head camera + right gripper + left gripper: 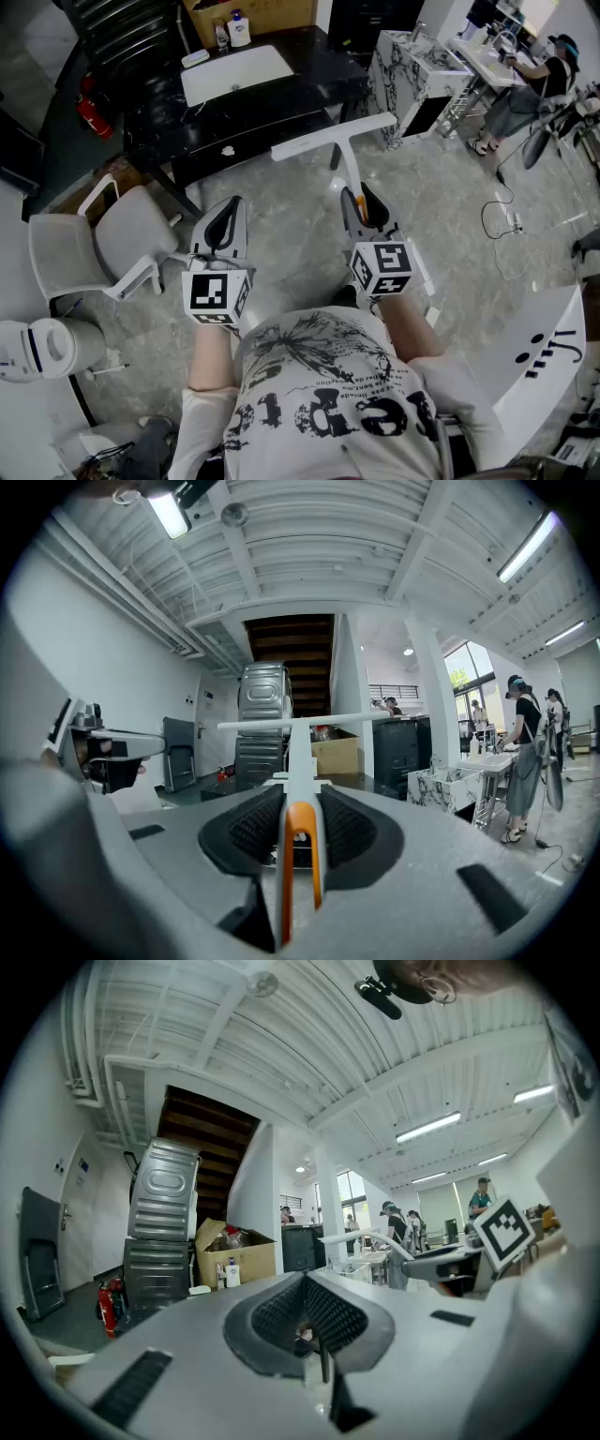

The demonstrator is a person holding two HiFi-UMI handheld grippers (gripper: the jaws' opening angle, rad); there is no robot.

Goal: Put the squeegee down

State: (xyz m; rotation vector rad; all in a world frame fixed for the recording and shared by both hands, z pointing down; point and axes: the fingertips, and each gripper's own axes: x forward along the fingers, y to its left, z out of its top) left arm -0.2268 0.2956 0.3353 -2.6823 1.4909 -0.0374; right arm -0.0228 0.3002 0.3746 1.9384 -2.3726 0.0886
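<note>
The squeegee (334, 137) has a long white blade on a white stem and an orange handle end. My right gripper (363, 199) is shut on that handle and holds it level, blade pointing away over the floor towards the black table (309, 98). In the right gripper view the squeegee (300, 752) runs straight out between the pads of the right gripper (300, 803), its blade lying crosswise. My left gripper (227, 208) hangs level beside it, to the left, shut and empty. The left gripper (305, 1283) shows its pads meeting with nothing between them.
A white basin (234, 73) lies on the black table, with bottles and a cardboard box (253, 11) behind. Two grey chairs (122, 239) stand at the left, a marble-patterned cabinet (412, 75) at the back right, and a white counter (553, 366) at the right. A person (525, 89) stands far right.
</note>
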